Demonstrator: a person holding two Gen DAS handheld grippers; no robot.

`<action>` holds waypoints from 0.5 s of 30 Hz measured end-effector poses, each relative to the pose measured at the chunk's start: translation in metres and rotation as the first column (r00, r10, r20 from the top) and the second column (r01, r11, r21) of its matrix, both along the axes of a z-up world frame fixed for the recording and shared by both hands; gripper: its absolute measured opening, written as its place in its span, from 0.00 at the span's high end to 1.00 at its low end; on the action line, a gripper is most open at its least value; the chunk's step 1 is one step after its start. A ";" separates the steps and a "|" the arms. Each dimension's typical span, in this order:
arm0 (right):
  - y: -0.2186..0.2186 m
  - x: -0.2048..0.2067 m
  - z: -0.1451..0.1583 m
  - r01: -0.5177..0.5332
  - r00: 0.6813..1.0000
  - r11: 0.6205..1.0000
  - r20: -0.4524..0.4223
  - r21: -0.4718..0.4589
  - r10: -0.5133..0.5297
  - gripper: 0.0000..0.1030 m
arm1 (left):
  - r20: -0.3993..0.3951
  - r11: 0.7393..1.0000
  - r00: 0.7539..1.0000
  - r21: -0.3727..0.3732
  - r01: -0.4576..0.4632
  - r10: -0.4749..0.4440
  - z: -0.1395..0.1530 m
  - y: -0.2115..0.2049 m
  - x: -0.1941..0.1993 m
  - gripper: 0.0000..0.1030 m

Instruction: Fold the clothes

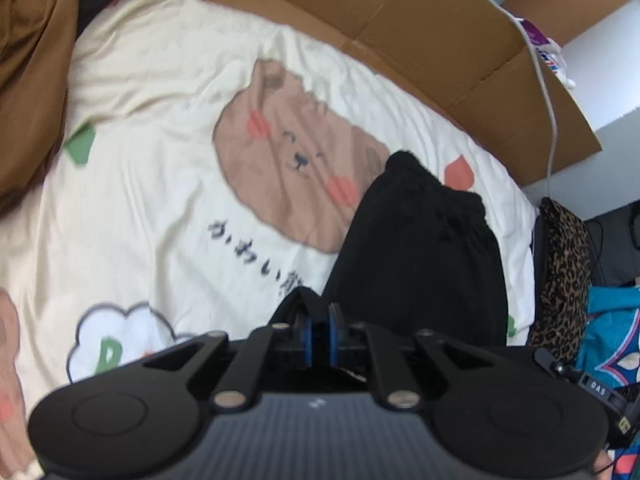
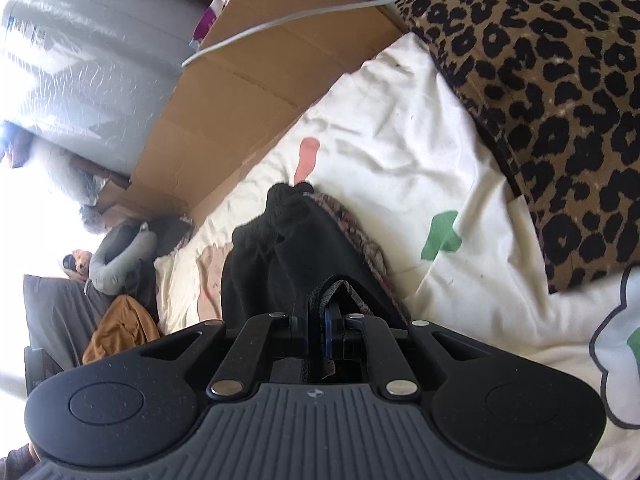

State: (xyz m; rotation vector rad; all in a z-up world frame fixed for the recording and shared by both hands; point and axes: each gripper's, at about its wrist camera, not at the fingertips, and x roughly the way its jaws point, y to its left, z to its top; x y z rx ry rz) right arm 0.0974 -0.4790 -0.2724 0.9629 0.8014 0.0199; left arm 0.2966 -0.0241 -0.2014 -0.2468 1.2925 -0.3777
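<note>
A black garment [image 1: 424, 248] lies bunched on a cream bedsheet [image 1: 160, 184] printed with a brown bear face. My left gripper [image 1: 320, 320] is shut on a fold of this black garment at its near edge. In the right wrist view the same black garment [image 2: 288, 248] runs away from my right gripper [image 2: 320, 320], which is shut on another part of its edge; a patterned lining shows beside the cloth. Both grippers hold the garment just above the sheet.
A leopard-print cloth [image 2: 552, 112] lies at the bed's edge, also in the left view [image 1: 564, 264]. A brown garment [image 1: 28, 80] lies at left. Flattened cardboard [image 1: 420, 28] with a white cable [image 1: 548, 92] lines the far side. A grey pillow [image 2: 120, 256] lies beyond.
</note>
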 end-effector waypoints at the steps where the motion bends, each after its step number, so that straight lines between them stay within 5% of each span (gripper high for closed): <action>1: -0.002 0.000 0.000 0.003 1.000 1.000 0.000 -0.001 -0.003 0.94 | 0.013 1.000 1.000 -0.001 0.013 -0.013 0.004 -0.002 0.002 0.92; 15: -0.016 0.025 -0.003 0.002 0.998 0.999 -0.067 -0.045 -0.005 0.94 | 0.053 0.999 0.998 0.017 0.033 -0.034 -0.009 -0.026 0.034 0.92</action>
